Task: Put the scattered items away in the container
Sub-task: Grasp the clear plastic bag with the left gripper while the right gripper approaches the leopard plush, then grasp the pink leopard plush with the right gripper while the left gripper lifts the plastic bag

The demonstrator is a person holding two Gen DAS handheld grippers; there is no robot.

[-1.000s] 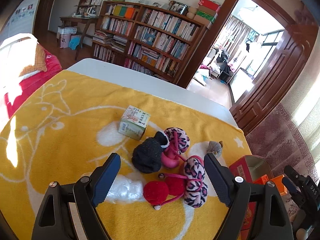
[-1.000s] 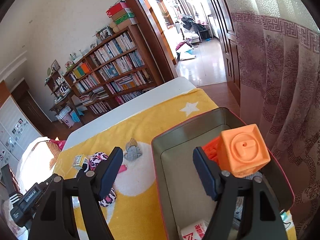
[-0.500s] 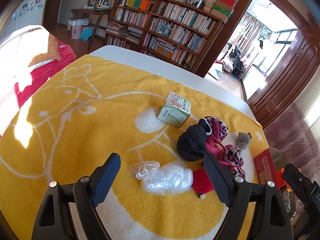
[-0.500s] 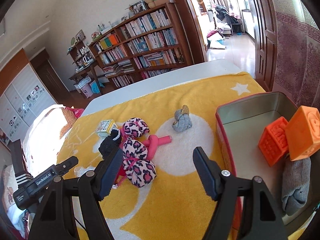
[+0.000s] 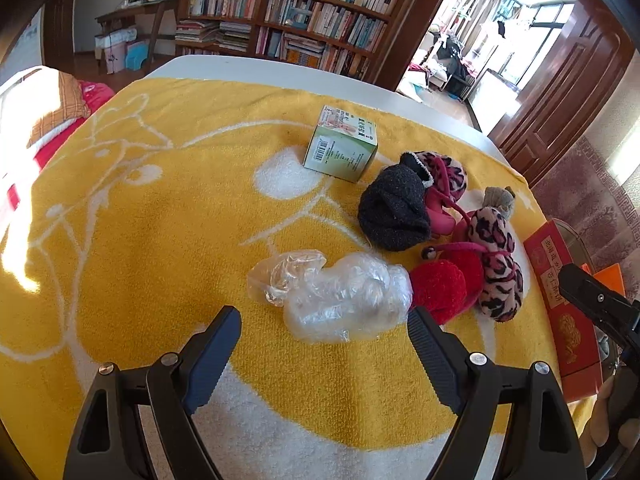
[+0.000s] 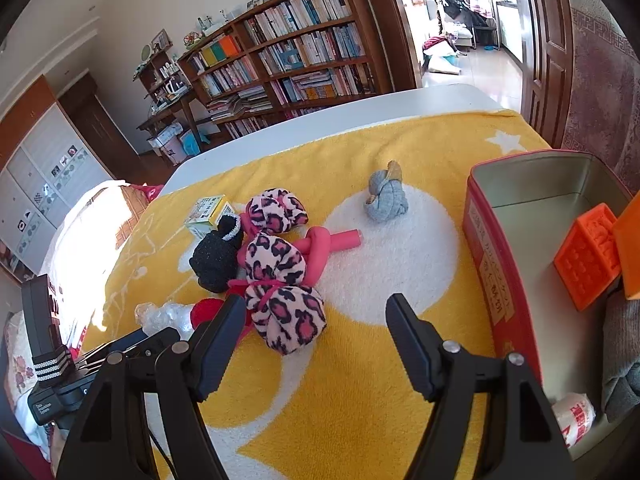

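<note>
Two open grippers, left gripper (image 5: 324, 340) just short of crumpled plastic bag (image 5: 336, 292).

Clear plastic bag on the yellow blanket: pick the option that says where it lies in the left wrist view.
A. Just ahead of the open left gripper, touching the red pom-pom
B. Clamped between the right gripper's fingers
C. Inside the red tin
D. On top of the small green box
A. The clear plastic bag lies on the yellow blanket just ahead of the open left gripper, its right end against the red pom-pom.
</note>
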